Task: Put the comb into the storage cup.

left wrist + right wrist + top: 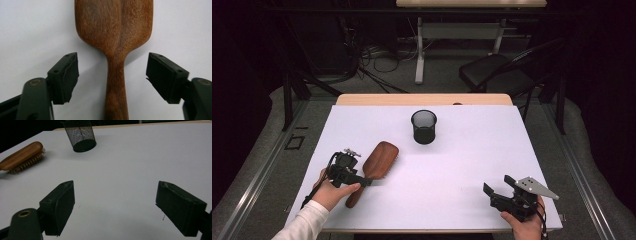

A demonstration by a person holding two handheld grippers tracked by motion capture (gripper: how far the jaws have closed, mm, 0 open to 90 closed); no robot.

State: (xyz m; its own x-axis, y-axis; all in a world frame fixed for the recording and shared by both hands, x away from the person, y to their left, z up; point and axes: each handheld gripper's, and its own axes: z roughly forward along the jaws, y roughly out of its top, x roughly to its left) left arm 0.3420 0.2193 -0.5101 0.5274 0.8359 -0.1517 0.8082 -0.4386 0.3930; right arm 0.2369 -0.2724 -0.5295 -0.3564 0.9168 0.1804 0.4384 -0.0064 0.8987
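A brown wooden hairbrush point(380, 158) lies bristles down on the white table point(462, 160), left of centre, its handle pointing toward the near edge. My left gripper point(362, 181) is open over that handle. In the left gripper view the handle point(116, 85) runs up between the two pads, with a gap on each side. A black mesh cup point(424, 127) stands upright behind the brush, near the middle of the table. At the near right corner my right gripper point(497, 184) is open and holds nothing. The right gripper view has the brush point(22, 156) and the cup point(81, 135) far off at upper left.
The table's wooden back edge point(422, 99) shows beyond the white top. A black chair point(497, 70) and a second desk's white legs point(419, 50) stand on the floor behind. White surface spreads between the cup and the right gripper point(115, 195).
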